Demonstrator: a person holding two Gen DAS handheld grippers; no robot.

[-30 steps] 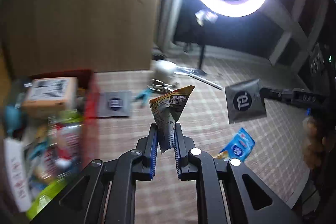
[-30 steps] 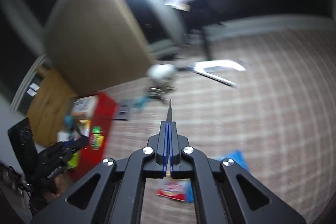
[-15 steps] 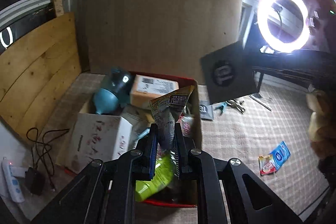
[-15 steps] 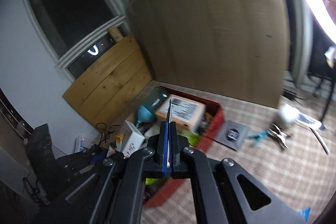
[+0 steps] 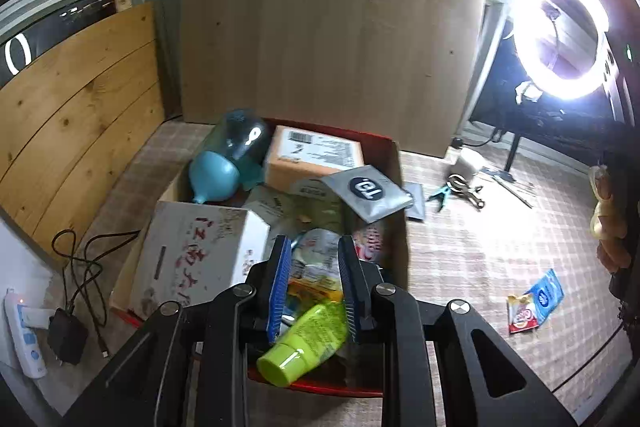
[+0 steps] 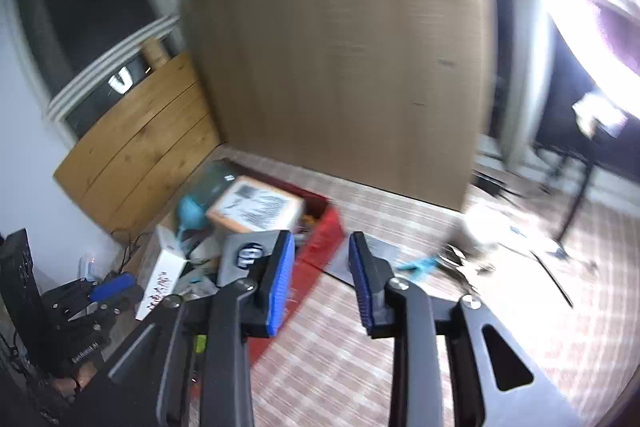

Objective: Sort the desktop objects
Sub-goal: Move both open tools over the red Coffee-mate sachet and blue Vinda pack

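My left claw (image 5: 314, 283) over red box (image 5: 394, 163), jaws just opened, apart, nothing clamped; crinkly snack packet (image 5: 316, 263) lies below between them, in box. My right claw (image 6: 322, 283) jaws just opened, apart, empty. Flat grey foil sachet (image 5: 368, 191), round dark logo, lies on pile in box. Box also holds teal glass bottle (image 5: 228, 163), orange labelled carton (image 5: 316, 157), white carton (image 5: 196, 255), lime plastic tube (image 5: 304, 343). Checked-cloth table (image 5: 480, 247): blue-red sachet (image 5: 536, 301), pliers (image 5: 460, 187).

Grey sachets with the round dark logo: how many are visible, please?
2. One grey sachet lies on the pile in the red box; another grey sachet lies on the mat beside it, partly hidden. More may be buried.
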